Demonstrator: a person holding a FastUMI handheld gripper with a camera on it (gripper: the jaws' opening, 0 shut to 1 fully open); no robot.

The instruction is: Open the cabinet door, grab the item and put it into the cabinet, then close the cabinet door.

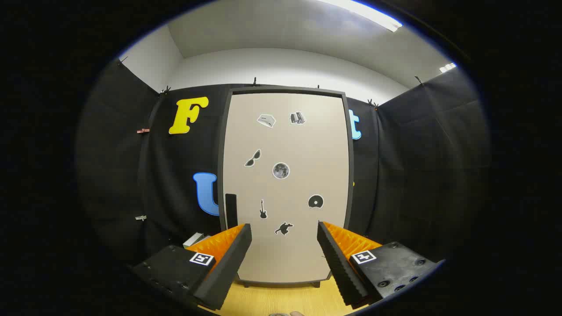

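Cabinet [285, 184] stands upright straight ahead on the wood table [281, 300], door [287, 145] closed, stickers on its face. Dark handle [231, 210] runs vertical along the door's left edge, low down, just above and beyond the left finger. Gripper [284, 237] is apart, fingers wide, nothing btwn them. Next move prob. shifts left to reach the handle. Item: poss. the small white thing [193, 239] left of the cabinet base, behind the left finger; can't tell what it is.
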